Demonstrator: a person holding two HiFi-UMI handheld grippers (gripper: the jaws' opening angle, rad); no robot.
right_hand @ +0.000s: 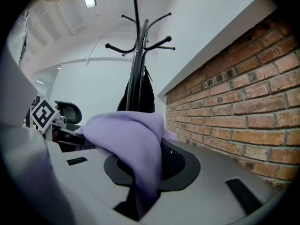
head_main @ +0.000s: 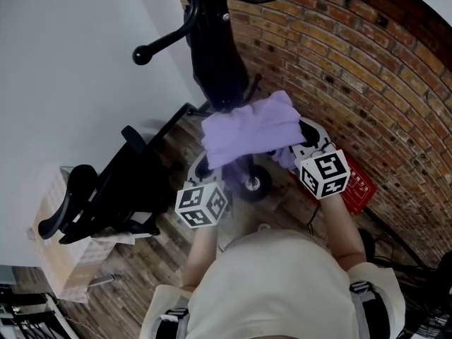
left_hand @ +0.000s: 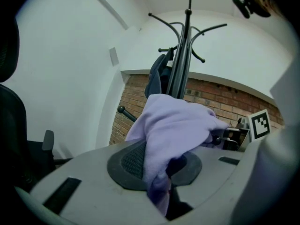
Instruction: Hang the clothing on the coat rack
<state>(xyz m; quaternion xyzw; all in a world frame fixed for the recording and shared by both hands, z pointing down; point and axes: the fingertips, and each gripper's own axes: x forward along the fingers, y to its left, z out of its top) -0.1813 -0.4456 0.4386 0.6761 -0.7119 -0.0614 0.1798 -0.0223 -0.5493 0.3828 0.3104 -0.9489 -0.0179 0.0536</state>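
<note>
Brick wall [head_main: 353,69] ran from 12 round to 4 o'clock in the head view, with white wall [head_main: 63,55] from 9 to 11 and plank floor [head_main: 145,263] below. Rack [right_hand: 137,55] stood upright at 12 o'clock, where the two walls met; a dark coat [head_main: 217,66] hung against its pole. Its hooks were bare in both gripper views.

Garment [head_main: 251,129] – pale purple, bunched – was held in the air between both grippers, just at 6 o'clock of the rack and touching none of its hooks. Whether it brushed the dark coat could not be told.

Left gripper [left_hand: 161,172] – jaws nearly together, clamped on a fold of the garment, which passed down into the slit between them and draped over the pads. Right gripper [right_hand: 145,168] was likewise clamped on the garment, with its jaws a little wider; the fabric fell over its left pad and down into the gap. Left gripper held the garment's 7 o'clock edge, right its 4 o'clock edge.

Chair [head_main: 106,196], black, stood at 8 o'clock of the garment, with a box [head_main: 60,260] beside it at 7. Red item [head_main: 359,186] lay on the floor at 4 o'clock, partly hidden by the right gripper's marker cube.
</note>
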